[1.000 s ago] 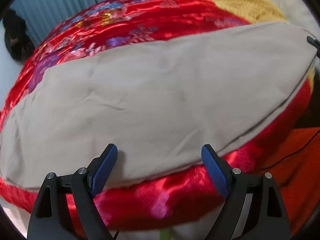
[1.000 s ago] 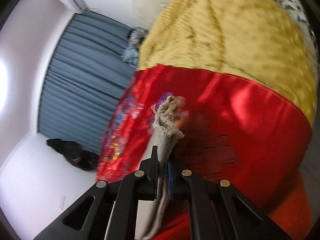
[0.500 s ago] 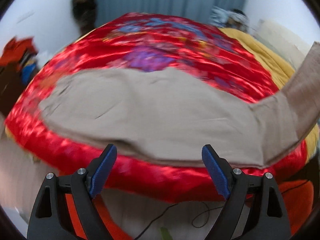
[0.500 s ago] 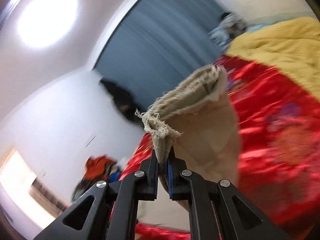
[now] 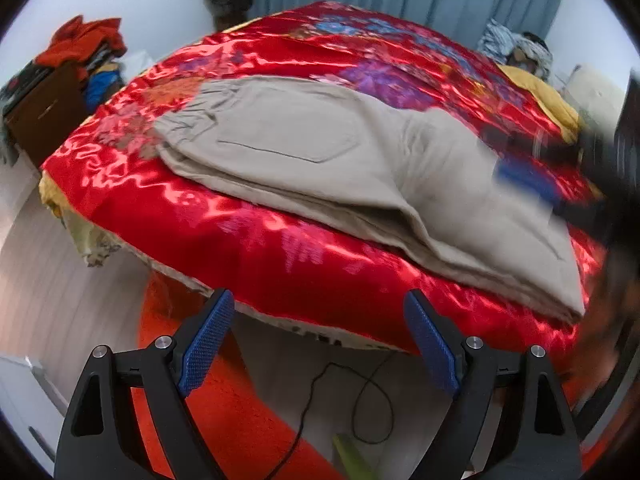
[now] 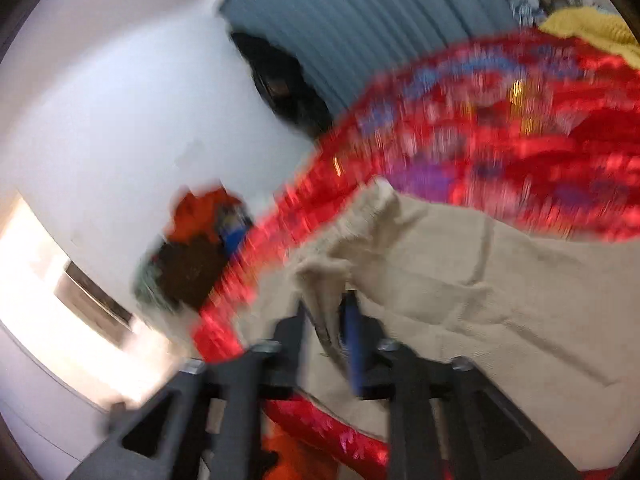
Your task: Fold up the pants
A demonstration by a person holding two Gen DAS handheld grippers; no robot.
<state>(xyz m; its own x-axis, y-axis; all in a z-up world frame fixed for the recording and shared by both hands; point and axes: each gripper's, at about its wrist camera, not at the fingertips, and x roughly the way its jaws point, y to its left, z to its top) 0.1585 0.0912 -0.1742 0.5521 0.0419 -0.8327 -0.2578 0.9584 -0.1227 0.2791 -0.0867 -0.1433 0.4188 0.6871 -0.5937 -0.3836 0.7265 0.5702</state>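
Note:
The beige pants [image 5: 320, 152] lie folded over on the red bedspread, with the waistband at the left and a back pocket facing up. My left gripper [image 5: 316, 320] hangs open over the bed's near edge, short of the pants, with nothing between its fingers. My right gripper [image 6: 326, 308] is low over the pants [image 6: 460, 280] near the waistband. Its jaws are opening, and the frayed leg hem [image 6: 320, 276] stands loose between them. In the left wrist view the right gripper [image 5: 532, 176] is a dark blur over the pants' right part.
The red satin bedspread [image 5: 280, 240] covers the bed, with a yellow blanket [image 5: 548, 100] at the far right. A clothes pile [image 5: 80, 48] sits on a brown cabinet at the left. An orange rug [image 5: 224, 400] and a black cable [image 5: 360, 392] lie on the floor below.
My right gripper swept the leg hem across the bed onto the waistband end, doubling the pants over, and its jaws have parted. The left gripper swung along the bed edge and stayed open.

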